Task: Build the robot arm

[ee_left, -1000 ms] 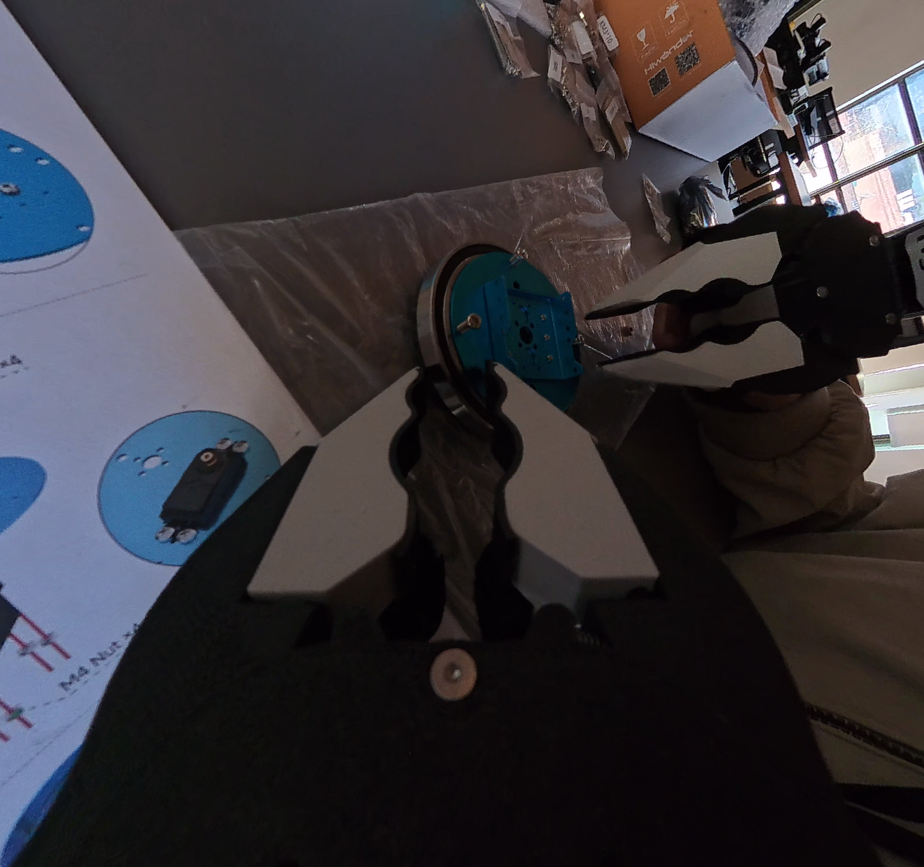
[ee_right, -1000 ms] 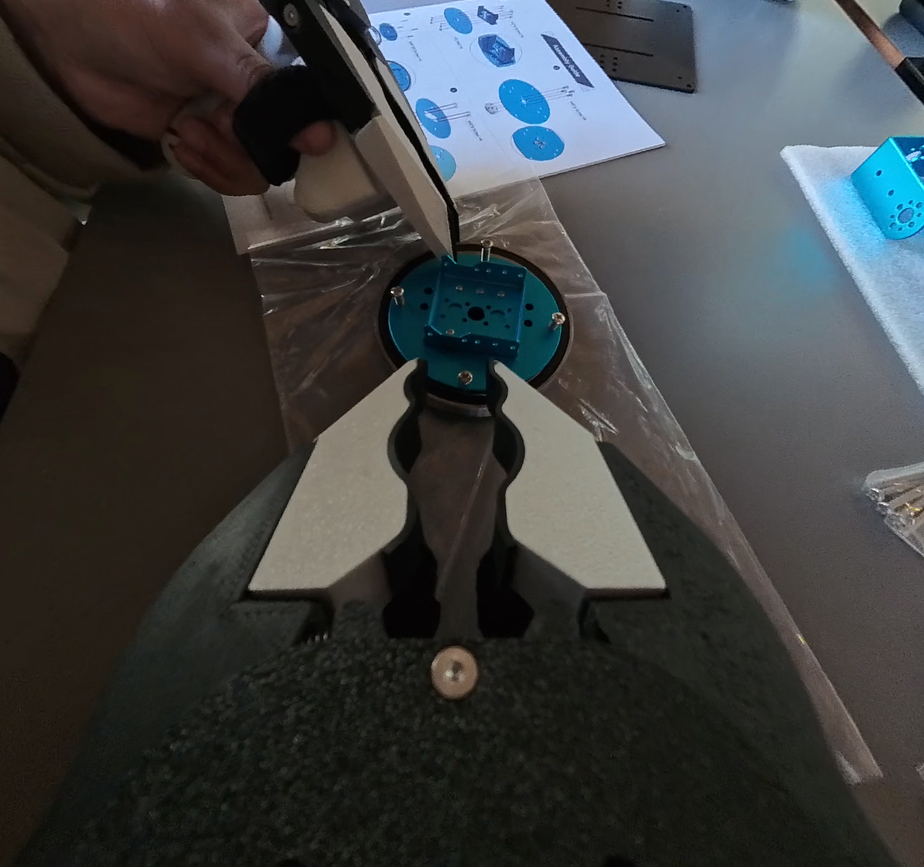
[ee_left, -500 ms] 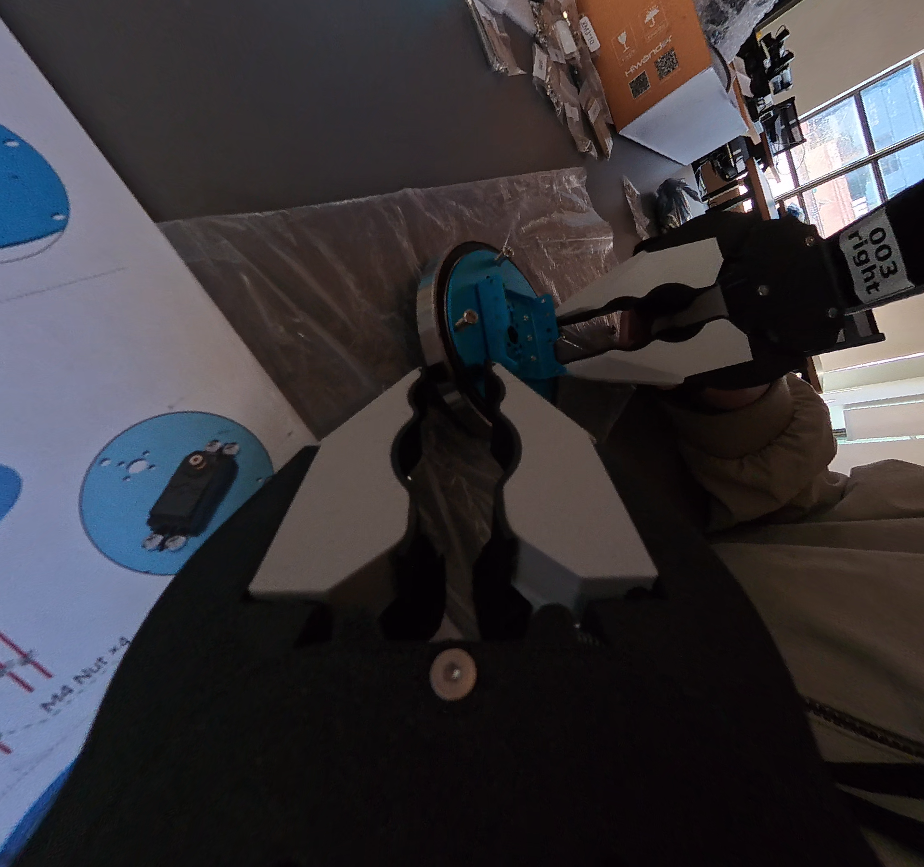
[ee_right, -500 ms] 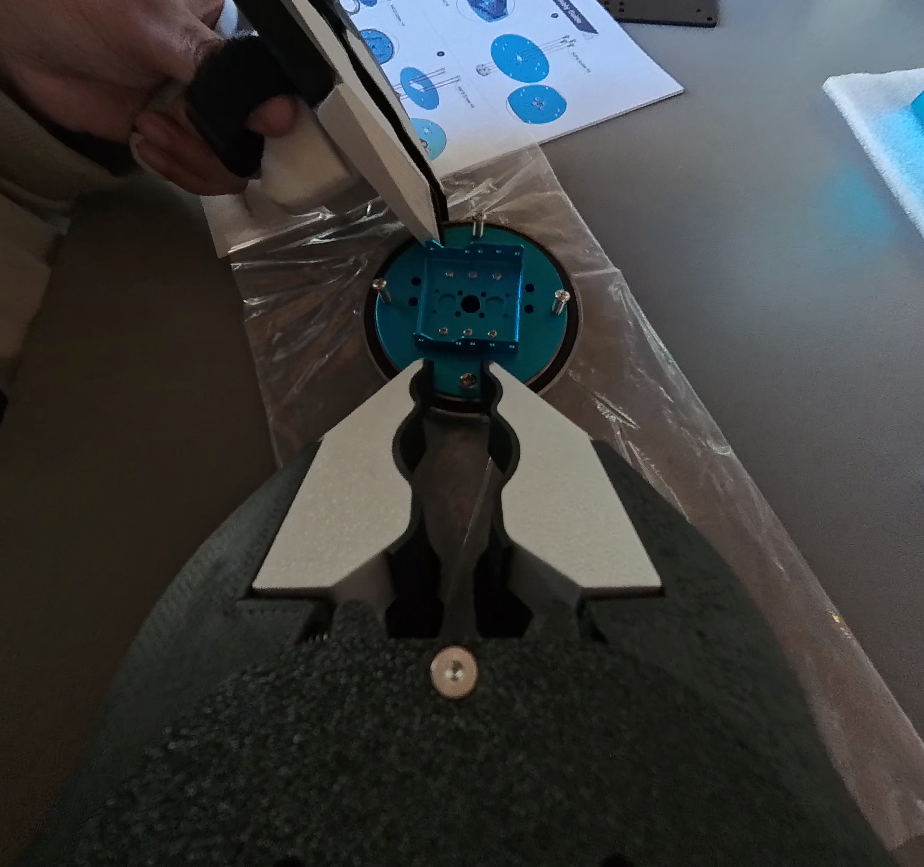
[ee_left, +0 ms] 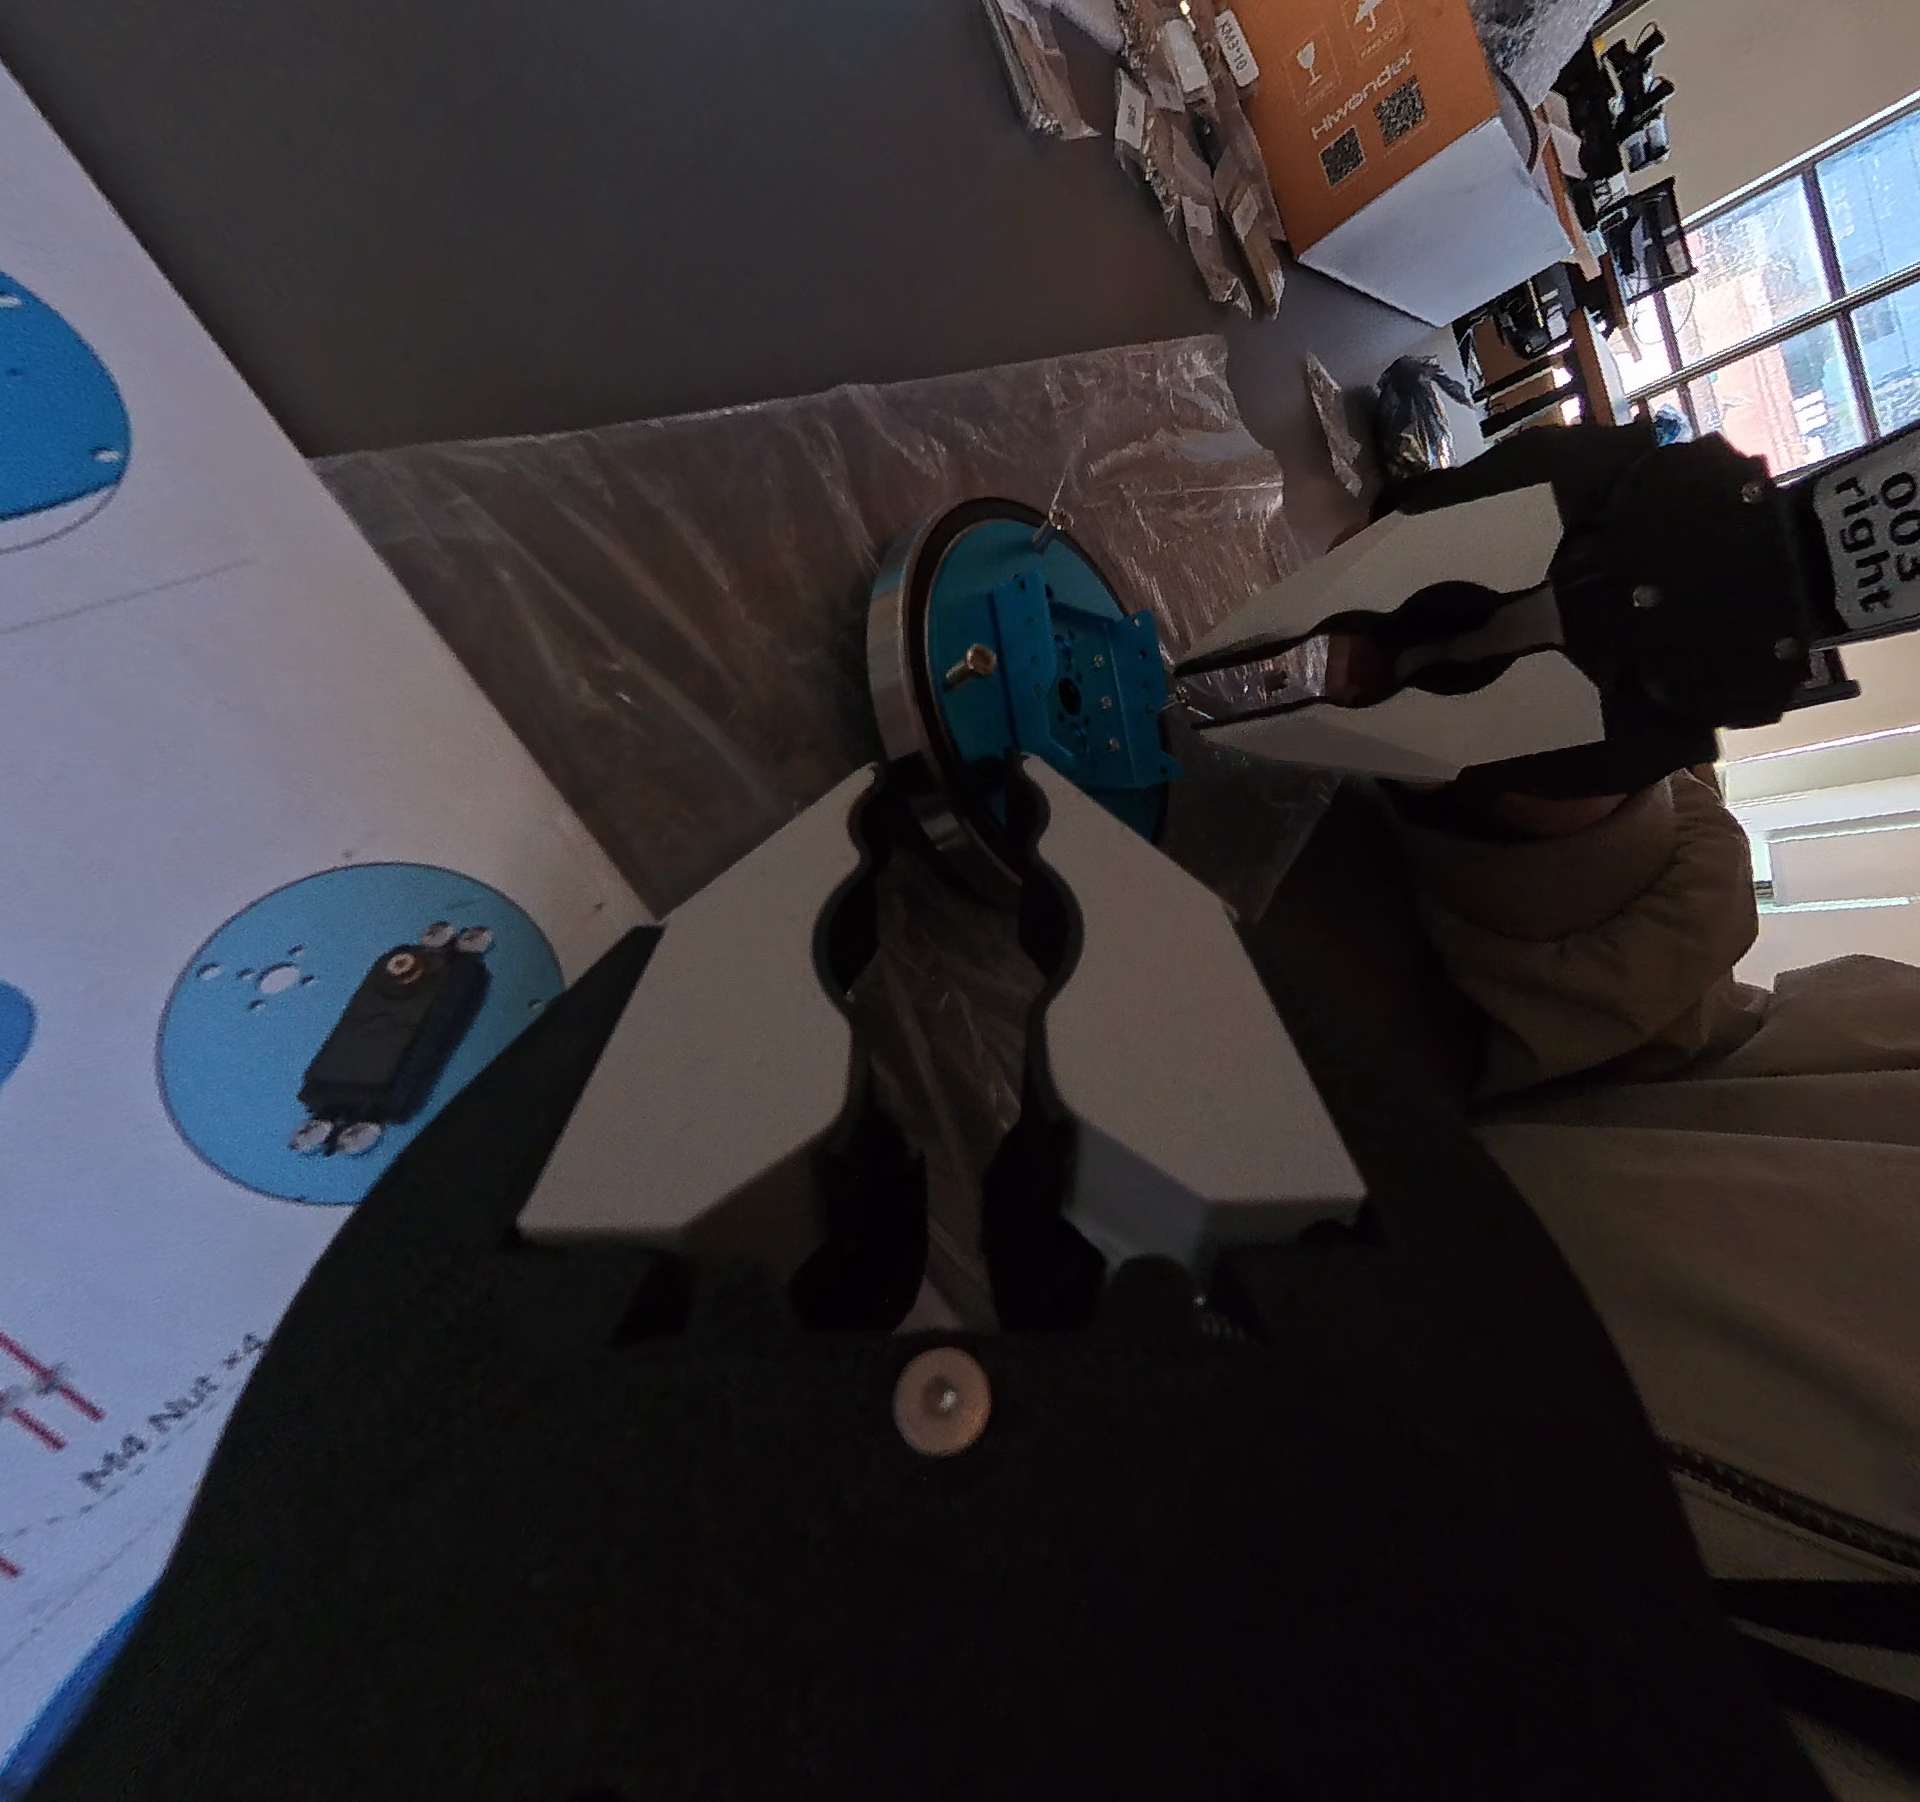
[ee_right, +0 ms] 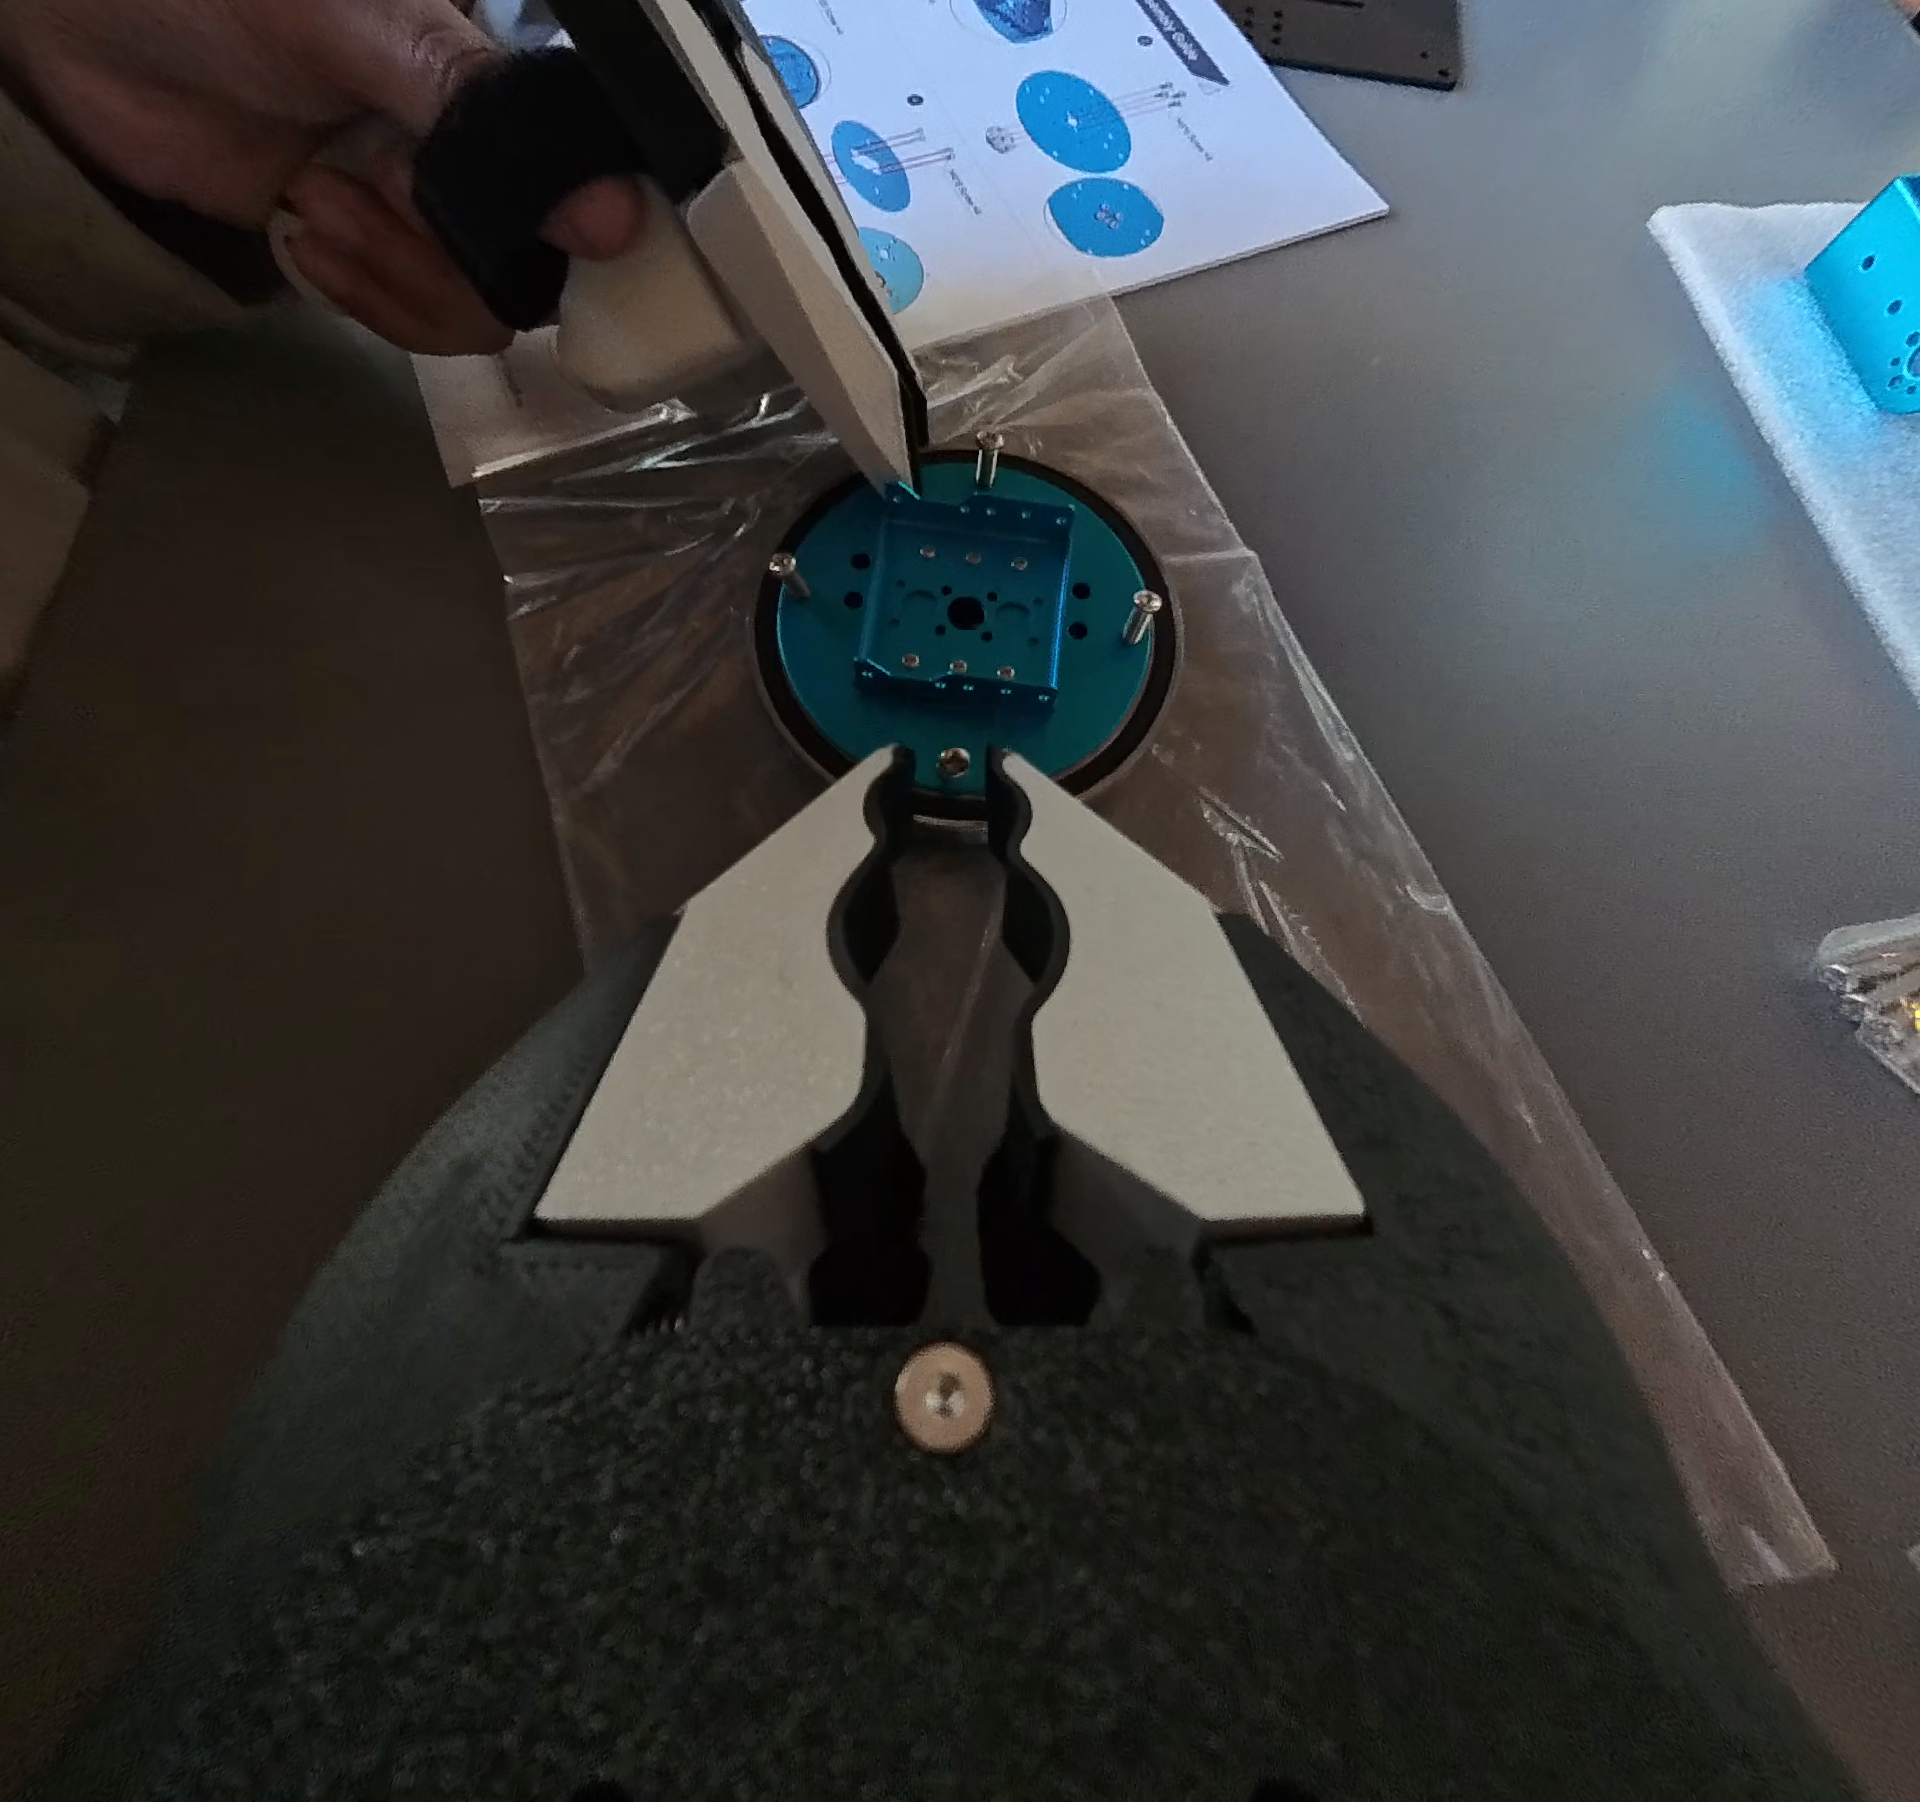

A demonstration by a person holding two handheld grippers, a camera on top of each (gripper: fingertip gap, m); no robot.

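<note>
Found the blue round metal disc flat on a crinkled clear plastic bag, itself on the grey table. Seated inside a silver metal ring. Carries a blue square perforated bracket at centre and four small silver screws standing near the rim.

Placed the right gripper at the near rim, jaws narrowly apart around the nearest screw, with a gap showing on both sides of the head. Placed the left gripper astride the far rim, ring edge between its tips. Cannot tell whether pinched or only straddled. Held there by a bare hand.

Noted beyond: a white printed booklet with blue diagrams, partly under the bag.

Risk, as judged: could tip or knock out a standing screw with a sideways nudge of the tips. Could skate the disc on the slick film if pushed off-centre. Could shift the bracket if bumped.

Versus one second ago: right gripper brought in from well apart to the rim, left unchanged on its rim.
</note>
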